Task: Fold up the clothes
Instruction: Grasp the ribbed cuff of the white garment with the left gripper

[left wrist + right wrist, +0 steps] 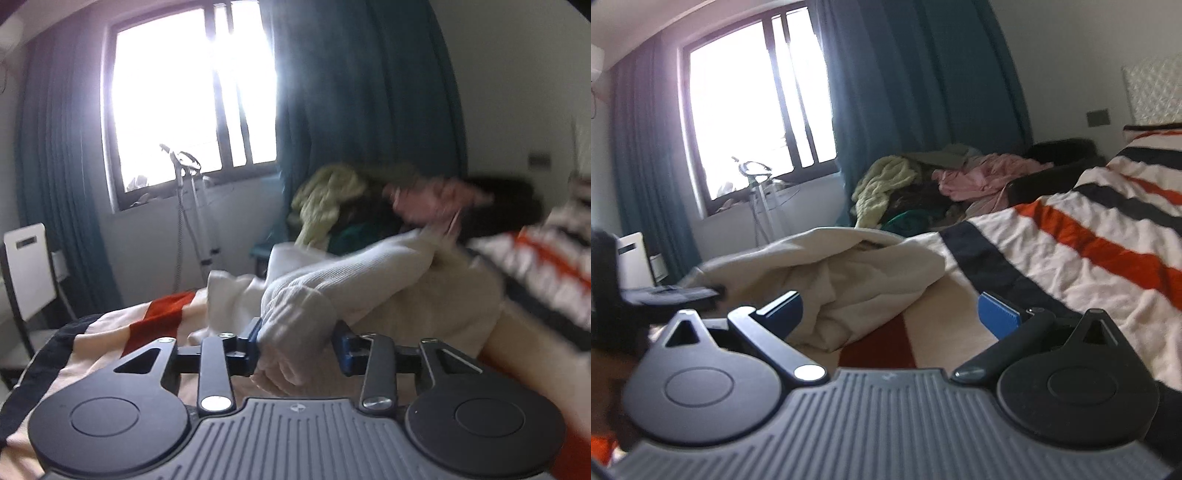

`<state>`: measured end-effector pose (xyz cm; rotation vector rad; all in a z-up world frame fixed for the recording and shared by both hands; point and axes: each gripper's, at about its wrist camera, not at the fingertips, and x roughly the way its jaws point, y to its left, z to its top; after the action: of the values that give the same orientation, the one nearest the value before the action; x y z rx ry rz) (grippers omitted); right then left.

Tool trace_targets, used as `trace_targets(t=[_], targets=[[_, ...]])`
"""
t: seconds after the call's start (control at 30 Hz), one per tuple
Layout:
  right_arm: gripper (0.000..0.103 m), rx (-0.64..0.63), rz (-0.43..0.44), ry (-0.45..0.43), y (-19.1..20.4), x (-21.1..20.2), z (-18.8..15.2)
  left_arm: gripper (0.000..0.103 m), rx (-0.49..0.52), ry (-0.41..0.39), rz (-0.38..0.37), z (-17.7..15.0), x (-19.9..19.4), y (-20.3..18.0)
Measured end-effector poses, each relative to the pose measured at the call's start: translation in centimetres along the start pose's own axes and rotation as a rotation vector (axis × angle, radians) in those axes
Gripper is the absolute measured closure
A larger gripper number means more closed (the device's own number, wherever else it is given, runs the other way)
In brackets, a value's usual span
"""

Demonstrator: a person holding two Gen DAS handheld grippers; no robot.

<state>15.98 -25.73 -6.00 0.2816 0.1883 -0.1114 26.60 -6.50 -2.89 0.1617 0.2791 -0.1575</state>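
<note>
My left gripper (pixel 297 341) had its fingers clamped on a bunched, ribbed end of the cream sweater (pixel 354 280), the knit squeezed into a thick wad between the blue pads; from its tube-like shape I judged it to be a cuff or sleeve end, taken so that I could draw that part out straight before any fold. My right gripper (pixel 888 314) had its fingers wide apart with nothing between them, hanging low over the bed; the left blue pad (pixel 785 308) sat just beside the rumpled near edge of the sweater, though whether it touched the cloth I could not tell. I read that open stance as readiness to take a second hold, since one grip alone would only drag the heap. The sweater itself lay crumpled on the striped blanket (pixel 1089 236), its bulk lumped toward the window side of the bed, not yet spread flat, so the folding proper looked barely begun. Farther off, a pile of other clothes (pixel 923 181) waited at the far edge of the bed below the teal curtain (pixel 905 92), well apart from my work, probably kept there so the blanket stayed free for laying out one garment at a time.
</note>
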Motion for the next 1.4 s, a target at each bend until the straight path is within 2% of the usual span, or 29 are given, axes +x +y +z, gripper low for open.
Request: trace_targets(t=[0.13, 0.33, 0.47, 0.6, 0.73, 0.83, 0.93, 1.0, 1.07, 1.13, 1.2, 1.37, 1.4], targets=[[0.0, -0.016, -0.024, -0.043, -0.1, -1.0, 0.4, 0.071, -0.07, -0.047, -0.085, 2.0, -4.7, 0.3], [0.0, -0.059, -0.044, -0.111, 0.0, -2.8, 1.0, 0.075, -0.19, -0.086, -0.154, 3.8, -13.3, 0.4], [0.0, -0.07, -0.038, -0.118, -0.3, -4.2, 1.3, 0.075, -0.291, -0.071, -0.165, 2.0, -18.1, 2.5], [0.0, -0.044, 0.033, -0.033, -0.2, -4.7, 1.0, 0.075, -0.35, -0.018, -0.143, -1.9, -21.2, 6.5], [0.0, -0.022, 0.101, 0.062, 0.6, -4.1, 0.3, 0.074, -0.458, 0.083, -0.114, -4.9, -21.0, 11.3], [0.0, -0.015, 0.164, 0.163, 1.6, -2.8, -0.9, 0.073, -0.45, 0.084, -0.091, -5.5, -20.0, 12.6], [0.001, -0.069, 0.209, 0.26, 3.4, -1.8, -3.1, 0.073, -0.483, 0.082, -0.098, -5.5, -18.9, 13.3], [0.01, -0.096, 0.271, 0.324, 5.0, -1.1, -4.6, 0.072, -0.518, 0.076, -0.107, -5.6, -18.2, 14.0], [0.012, -0.146, 0.335, 0.385, 7.2, -0.4, -6.5, 0.072, -0.545, 0.057, -0.12, -5.6, -17.5, 14.5], [0.015, -0.22, 0.378, 0.4, 9.7, 0.0, -8.0, 0.072, -0.587, 0.039, -0.134, -5.6, -17.1, 15.0], [0.015, -0.27, 0.366, 0.378, 11.4, 0.6, -8.9, 0.072, -0.643, 0.027, -0.142, -5.9, -16.8, 15.8], [0.015, 0.004, 0.251, 0.322, 9.3, 3.7, -8.7, 0.072, -0.688, 0.023, -0.161, -6.6, -16.0, 16.7], [0.015, 0.064, 0.243, 0.282, 8.6, 3.7, -8.2, 0.072, -0.699, 0.025, -0.17, -6.7, -15.8, 16.8]])
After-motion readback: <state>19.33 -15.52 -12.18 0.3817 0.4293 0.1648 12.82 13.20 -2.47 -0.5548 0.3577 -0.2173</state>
